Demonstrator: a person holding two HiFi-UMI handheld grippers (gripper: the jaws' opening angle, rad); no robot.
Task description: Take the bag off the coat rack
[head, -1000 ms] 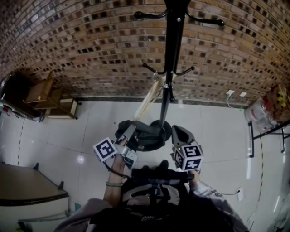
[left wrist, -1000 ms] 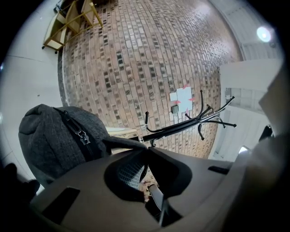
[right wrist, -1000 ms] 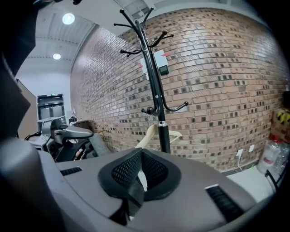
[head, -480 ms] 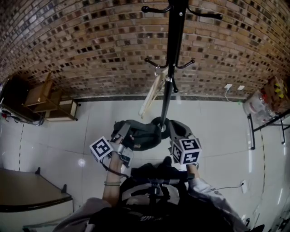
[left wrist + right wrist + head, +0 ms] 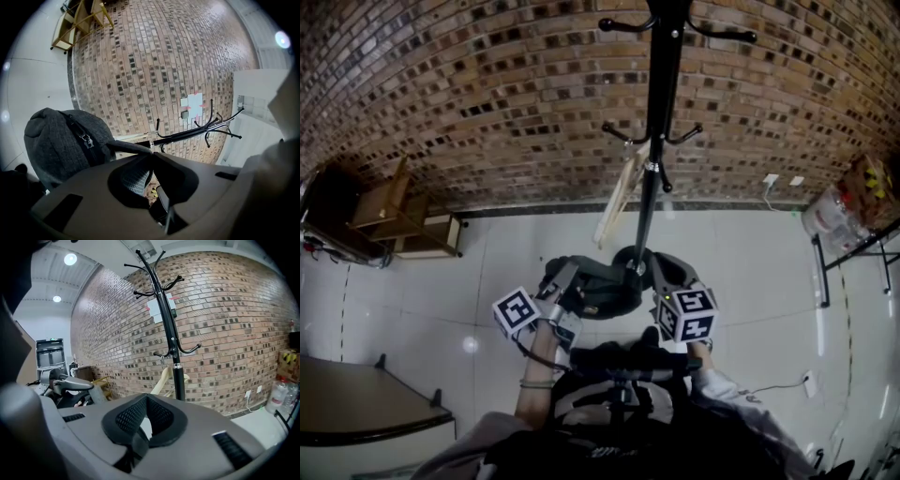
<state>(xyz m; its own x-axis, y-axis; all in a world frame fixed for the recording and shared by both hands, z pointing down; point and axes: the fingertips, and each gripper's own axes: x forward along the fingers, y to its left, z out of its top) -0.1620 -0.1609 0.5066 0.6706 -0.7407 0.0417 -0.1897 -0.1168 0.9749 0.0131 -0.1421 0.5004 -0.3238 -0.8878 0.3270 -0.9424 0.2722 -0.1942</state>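
Change: over the last half second your left gripper [image 5: 151, 156] and the bag [image 5: 56, 145] have edged right, toward the foot of the coat rack [image 5: 650, 187]. Your right gripper [image 5: 147, 399] has barely moved.
Left gripper: the jaws are closed. A dark strap [image 5: 129, 147] runs from the bag straight into their tips, so you have the bag by that strap.
Bag: it is grey, with a black zip, and it is off the hooks. It hangs low over the white floor [image 5: 750, 272] between your two grippers, and in the head view it overlaps the rack's round base [image 5: 630, 261].
Coat rack: the black pole stands upright in front of the brick wall [image 5: 487, 94]. A pale tan object [image 5: 617, 192] hangs or leans just left of the pole, below a lower hook.
Right gripper: the jaw tips meet with nothing between them. It is near the base, on the right of the bag.
Hard to see: the strap's end is lost between the left pads. Most of the bag is covered by the gripper bodies in the head view. You cannot tell what the tan object is, or whether the bag touches the base.
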